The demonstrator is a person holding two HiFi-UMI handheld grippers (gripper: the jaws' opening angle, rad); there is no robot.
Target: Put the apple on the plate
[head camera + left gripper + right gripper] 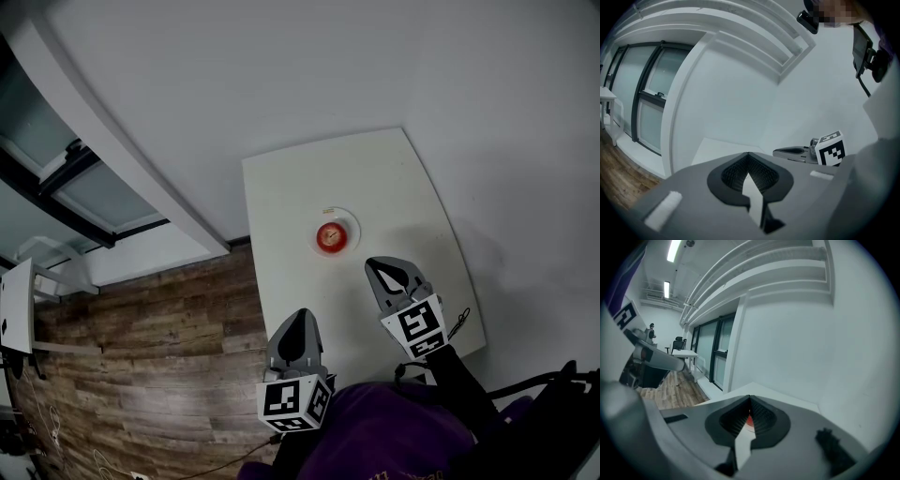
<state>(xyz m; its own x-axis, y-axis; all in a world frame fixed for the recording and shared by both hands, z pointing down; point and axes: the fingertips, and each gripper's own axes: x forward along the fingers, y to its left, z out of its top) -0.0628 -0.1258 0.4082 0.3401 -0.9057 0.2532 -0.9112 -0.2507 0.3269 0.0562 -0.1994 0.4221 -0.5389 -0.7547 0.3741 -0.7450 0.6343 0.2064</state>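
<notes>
Apple (330, 235) on plate (353, 221) at centre, just upper left of right gripper (388, 272), farther above left gripper (298, 323); both closed tight, empty.

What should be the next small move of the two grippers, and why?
Probably no further move on the apple: it already seems to sit on the plate. The right gripper and the left gripper both have their jaws together with nothing between them, short of the plate. I would only draw the right gripper back a little.
</notes>
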